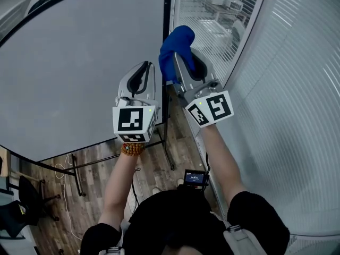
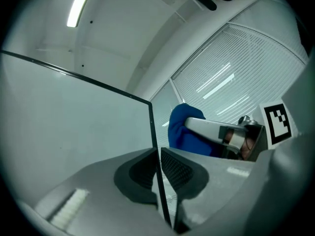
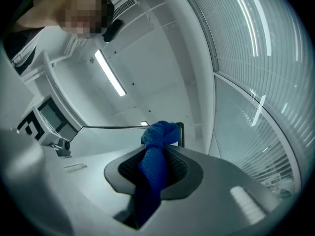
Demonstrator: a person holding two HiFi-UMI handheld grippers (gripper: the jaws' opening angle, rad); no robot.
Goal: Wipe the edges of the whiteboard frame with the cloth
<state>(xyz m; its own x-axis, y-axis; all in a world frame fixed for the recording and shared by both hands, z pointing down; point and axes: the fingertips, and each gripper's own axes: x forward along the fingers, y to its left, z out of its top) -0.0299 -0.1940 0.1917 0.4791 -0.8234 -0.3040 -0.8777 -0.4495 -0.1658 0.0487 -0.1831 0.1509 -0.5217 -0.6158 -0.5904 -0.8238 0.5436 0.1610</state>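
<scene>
**Two handheld grippers at the right edge of a whiteboard, one holding a blue cloth**

Seen from the head view, a person's two bare forearms reach up toward a large pale whiteboard (image 1: 79,62) with a thin dark frame (image 1: 168,31). The board stands on a metal stand over a wooden floor (image 1: 95,179). To its right is a glass wall with slatted blinds (image 1: 276,62).

The left gripper (image 1: 147,66) sits on the board's right vertical edge. In the left gripper view, its two dark ribbed pads are drawn narrow on either side of the frame (image 2: 152,127), which runs straight up between them, so the left gripper (image 2: 156,154) is clamped on that edge. A beaded bracelet (image 1: 132,149) circles the left wrist, just below the gripper's marker cube (image 1: 133,122).

The right gripper (image 1: 186,62) is just to the right of the left one, tilted slightly away from it. Its jaws are closed on a blue cloth (image 1: 176,47). In the right gripper view, the cloth (image 3: 157,136) runs up between the pads of the right gripper (image 3: 153,156) and ends in a bunched knot past the tips. The knot sits just beside the frame's right edge, close to its upper corner (image 3: 181,132). Whether it touches the frame cannot be told.

From the left gripper view, the cloth (image 2: 184,132) shows to the right of the frame.
</scene>
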